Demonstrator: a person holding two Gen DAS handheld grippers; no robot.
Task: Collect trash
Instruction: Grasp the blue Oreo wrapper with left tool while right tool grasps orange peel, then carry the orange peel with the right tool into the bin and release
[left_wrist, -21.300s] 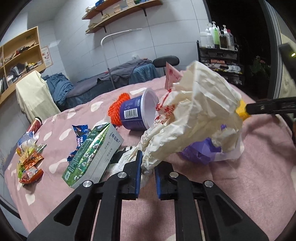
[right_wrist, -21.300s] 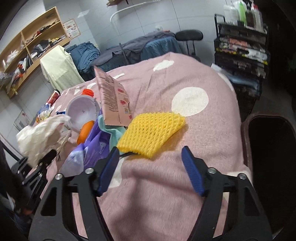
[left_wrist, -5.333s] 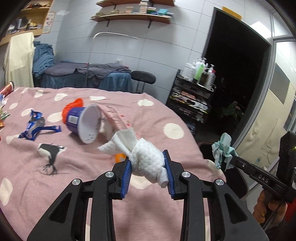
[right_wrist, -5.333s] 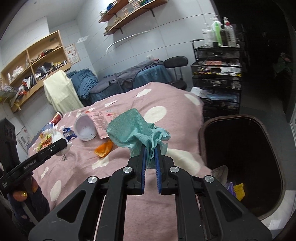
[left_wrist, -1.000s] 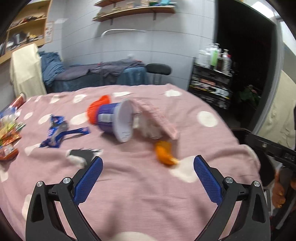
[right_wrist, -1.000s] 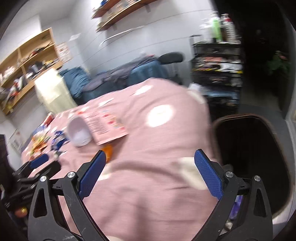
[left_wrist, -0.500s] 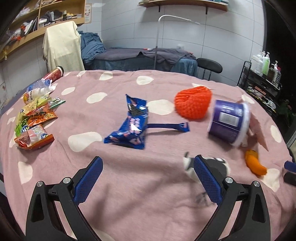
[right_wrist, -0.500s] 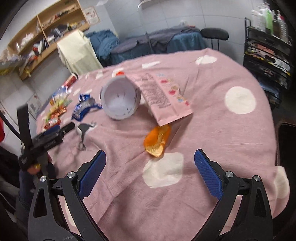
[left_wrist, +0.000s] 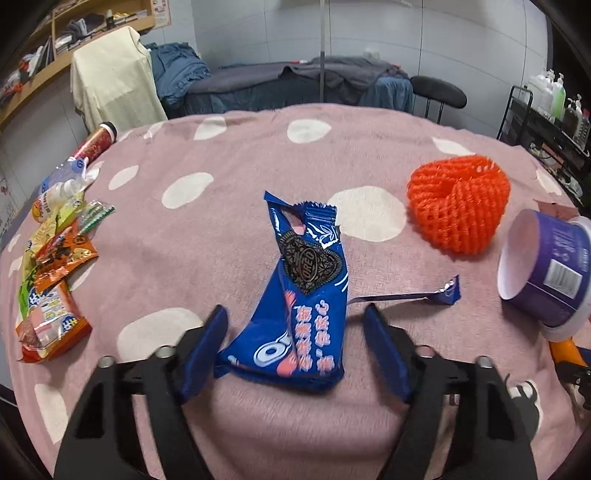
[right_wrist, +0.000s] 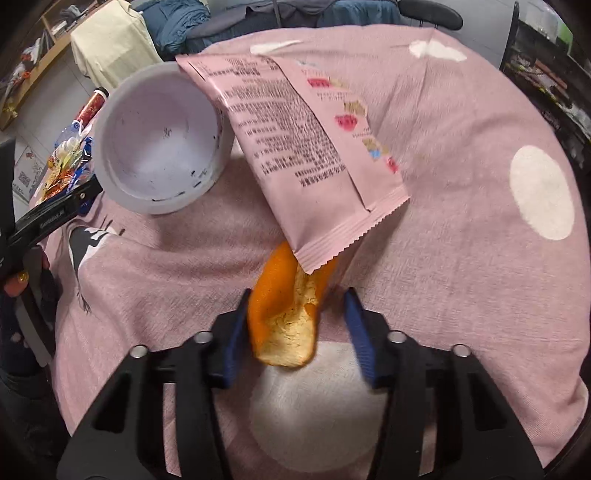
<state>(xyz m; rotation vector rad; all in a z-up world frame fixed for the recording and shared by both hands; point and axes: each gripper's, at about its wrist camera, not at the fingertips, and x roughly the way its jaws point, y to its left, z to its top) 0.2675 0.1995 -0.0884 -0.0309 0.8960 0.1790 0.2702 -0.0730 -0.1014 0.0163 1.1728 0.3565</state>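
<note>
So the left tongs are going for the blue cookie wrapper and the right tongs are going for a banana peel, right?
Not quite. The left tongs do straddle the blue cookie wrapper, jaws closing. But the right wrist view shows the right tongs closing around an orange peel, orange outside and pale inside, partly tucked under the pink packet. It is not a banana peel.
</note>
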